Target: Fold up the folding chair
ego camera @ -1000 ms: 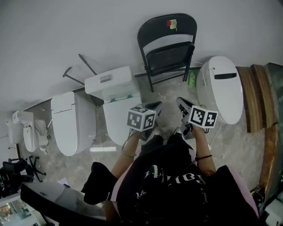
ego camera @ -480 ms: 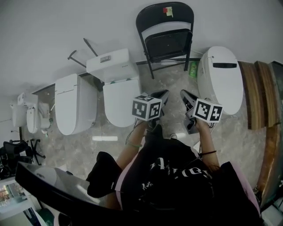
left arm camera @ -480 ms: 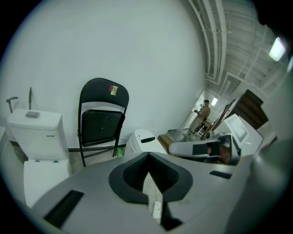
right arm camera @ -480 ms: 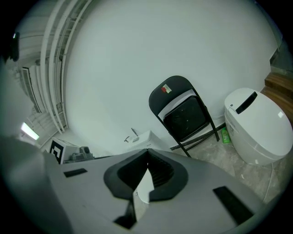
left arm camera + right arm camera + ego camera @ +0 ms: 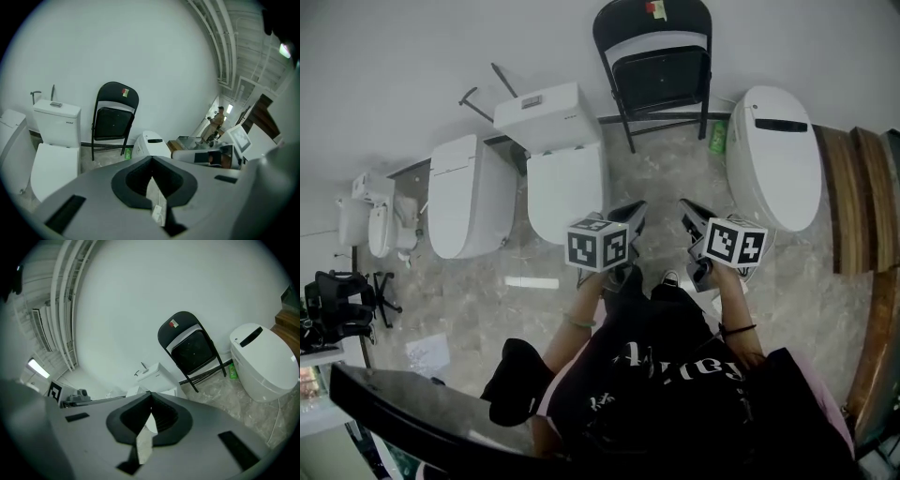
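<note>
Folding chair (image 5: 661,80) leans folded-looking against the wall, now higher in frame; left gripper (image 5: 632,214) and right gripper (image 5: 687,210), fingers pressed together and empty, back away

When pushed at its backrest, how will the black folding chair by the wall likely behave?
The folding chair looks rigid: its frame is thin dark tubing. Probably light for its size, with slim legs and flat panels. Standing tall and narrow on a smooth stone-look floor, it may tip or slide.
</note>
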A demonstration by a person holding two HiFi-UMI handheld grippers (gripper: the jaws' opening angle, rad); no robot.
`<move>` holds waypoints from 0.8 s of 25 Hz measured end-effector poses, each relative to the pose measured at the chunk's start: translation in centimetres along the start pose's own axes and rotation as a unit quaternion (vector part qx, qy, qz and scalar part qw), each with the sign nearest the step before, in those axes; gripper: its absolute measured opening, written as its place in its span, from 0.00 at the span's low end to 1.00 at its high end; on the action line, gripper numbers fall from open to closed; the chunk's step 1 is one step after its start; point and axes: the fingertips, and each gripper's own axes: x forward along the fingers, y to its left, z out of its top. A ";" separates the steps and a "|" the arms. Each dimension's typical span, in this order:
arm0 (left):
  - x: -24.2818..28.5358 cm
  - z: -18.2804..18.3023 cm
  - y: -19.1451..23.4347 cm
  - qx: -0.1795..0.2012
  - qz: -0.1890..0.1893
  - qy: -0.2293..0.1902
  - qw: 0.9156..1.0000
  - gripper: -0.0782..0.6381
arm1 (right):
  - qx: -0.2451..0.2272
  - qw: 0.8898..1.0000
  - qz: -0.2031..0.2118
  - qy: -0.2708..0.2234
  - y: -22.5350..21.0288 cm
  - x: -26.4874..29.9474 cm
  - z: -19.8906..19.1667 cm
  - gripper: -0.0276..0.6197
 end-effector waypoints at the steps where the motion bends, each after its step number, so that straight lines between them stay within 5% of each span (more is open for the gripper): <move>1: -0.7 -0.4 0.0 0.000 0.002 -0.001 1.000 0.11 | -0.002 1.000 0.002 0.001 0.4 -0.1 -0.5 0.06; 11: -6.8 -1.4 1.6 0.018 -0.011 -0.018 1.000 0.11 | -0.034 0.999 -0.010 -0.009 6.4 1.3 -3.5 0.06; 20: -11.9 -3.4 3.7 0.026 -0.049 -0.012 0.998 0.11 | -0.005 0.999 -0.024 -0.027 11.3 2.6 -7.9 0.06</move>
